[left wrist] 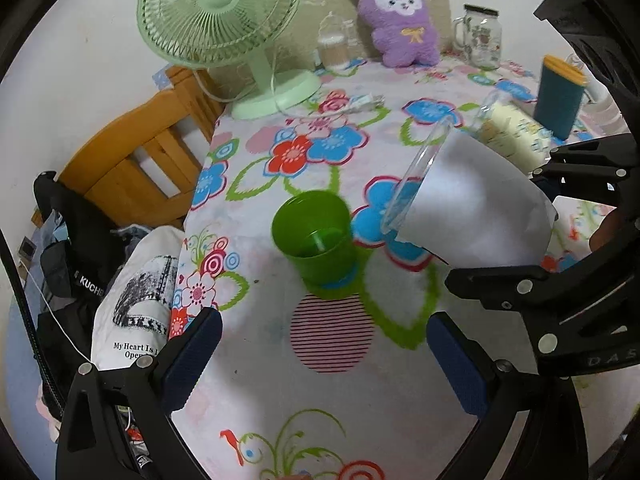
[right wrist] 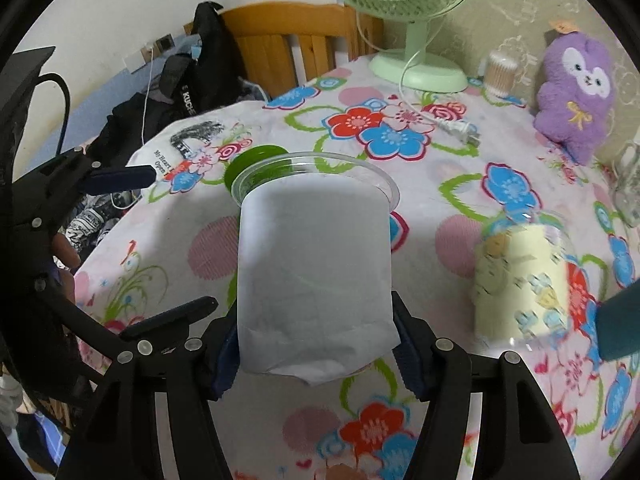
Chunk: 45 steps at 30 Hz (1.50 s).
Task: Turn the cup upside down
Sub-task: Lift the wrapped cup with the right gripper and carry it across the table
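- Overhead, the floral tablecloth fills both views, with a wooden chair draped in dark clothing at its far edge.
- Against the back wall stand a mint-green desk fan, a purple plush rabbit and a glass mug jar.
- Held off the cloth, the clear plastic cup with a white paper sleeve sits clamped at its base between the closed fingers of the right gripper; its long axis runs straight out along the fingers, mouth pointing away, and in the left wrist view it lies tilted, rim aimed down-left toward the table.
- Just past that rim stands an upright green plastic cup, the nearest obstacle if the mouth swings down.
- Right of the held cup sit a pale yellow patterned cup and a teal tumbler with an orange lid.
- Below, the left gripper hangs empty with its blue-padded fingers spread wide, nearer the green cup than the sleeved one.
- Judged from the tilt, the flip is partway done; the wrist needs further roll and a landing spot away from the green cup.
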Available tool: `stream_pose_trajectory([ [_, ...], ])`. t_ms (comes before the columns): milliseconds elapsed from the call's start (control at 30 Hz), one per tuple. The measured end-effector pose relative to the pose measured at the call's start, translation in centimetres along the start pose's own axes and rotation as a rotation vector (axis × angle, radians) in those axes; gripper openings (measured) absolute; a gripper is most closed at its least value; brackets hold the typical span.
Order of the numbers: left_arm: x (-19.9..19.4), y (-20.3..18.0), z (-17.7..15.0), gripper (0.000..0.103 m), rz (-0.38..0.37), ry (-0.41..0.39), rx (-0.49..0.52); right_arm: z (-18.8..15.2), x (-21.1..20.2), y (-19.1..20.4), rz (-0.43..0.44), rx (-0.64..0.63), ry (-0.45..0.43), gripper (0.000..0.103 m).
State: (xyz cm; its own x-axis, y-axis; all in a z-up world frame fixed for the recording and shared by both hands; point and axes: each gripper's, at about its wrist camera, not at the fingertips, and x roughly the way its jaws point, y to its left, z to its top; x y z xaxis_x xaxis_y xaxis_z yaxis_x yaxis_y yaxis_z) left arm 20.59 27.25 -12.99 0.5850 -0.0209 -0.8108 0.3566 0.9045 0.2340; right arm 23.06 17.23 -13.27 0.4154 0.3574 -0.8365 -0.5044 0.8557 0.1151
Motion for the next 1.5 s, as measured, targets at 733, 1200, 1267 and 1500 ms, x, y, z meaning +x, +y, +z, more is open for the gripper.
stream_pose_trajectory([
  [733, -5.1, -10.2, -2.4, 0.103, -0.153, -0.024, 0.07, -12.9, -8.1, -4.2, -0.065, 0.142, 0.036, 0.067],
  [1200, -5.0, -16.9, -4.7, 0.103, -0.25, 0.033, 0.142, -18.8, -9.5, -4.8, -0.132, 0.167, 0.129, 0.067],
  [1267, -4.9, -17.3, -4.8, 0.103, -0.249, 0.04, 0.142, -19.1, -9.3, -4.7, -0.137, 0.156, 0.13, 0.067],
  [1500, -4.6, -17.4, -5.4, 0.103, -0.256, 0.055, 0.107, -19.5, -9.3, -4.9, -0.102, 0.153, 0.112, 0.075],
])
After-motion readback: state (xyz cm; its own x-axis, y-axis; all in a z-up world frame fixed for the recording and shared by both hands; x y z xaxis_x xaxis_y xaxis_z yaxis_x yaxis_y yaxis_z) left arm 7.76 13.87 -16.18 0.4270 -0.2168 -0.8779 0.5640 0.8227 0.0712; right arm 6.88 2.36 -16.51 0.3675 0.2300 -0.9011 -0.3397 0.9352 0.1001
